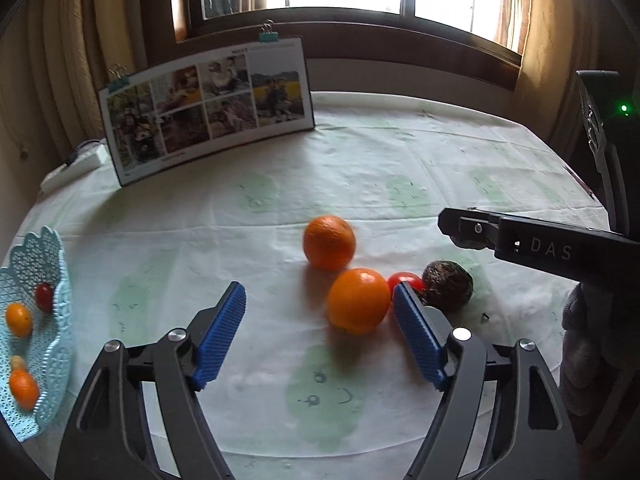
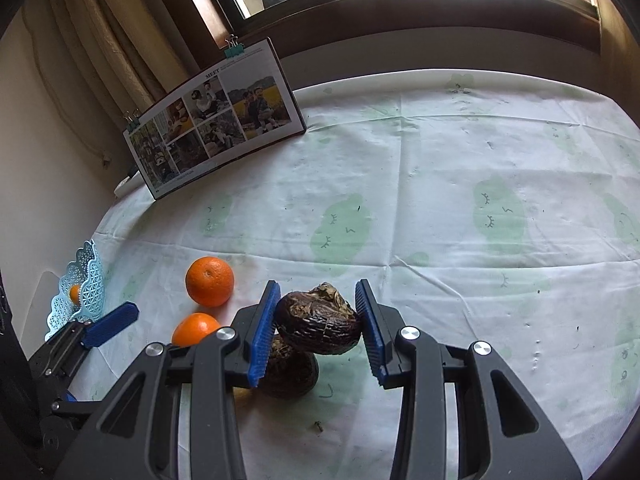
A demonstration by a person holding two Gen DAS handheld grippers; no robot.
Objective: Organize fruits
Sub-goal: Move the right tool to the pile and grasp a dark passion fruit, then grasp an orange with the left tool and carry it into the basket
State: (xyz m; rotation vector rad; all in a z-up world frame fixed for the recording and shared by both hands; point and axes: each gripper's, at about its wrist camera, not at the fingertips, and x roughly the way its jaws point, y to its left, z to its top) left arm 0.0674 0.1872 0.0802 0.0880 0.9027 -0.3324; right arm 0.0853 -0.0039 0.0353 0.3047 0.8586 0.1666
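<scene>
A pale blue lattice plastic basket (image 1: 48,292) at the table's left edge holds small orange and red fruits. The left gripper (image 1: 320,312) hovers with fingers apart near two round oranges (image 1: 358,300). The right gripper (image 2: 318,324) clamps a dark wrinkled avocado (image 2: 320,326) above another.

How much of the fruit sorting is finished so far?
Partly. The blue basket already holds a few small fruits. The right tool grips a dark wrinkled fruit; the left tool is open near the front orange. Left: two oranges, a red fruit, another dark fruit.
</scene>
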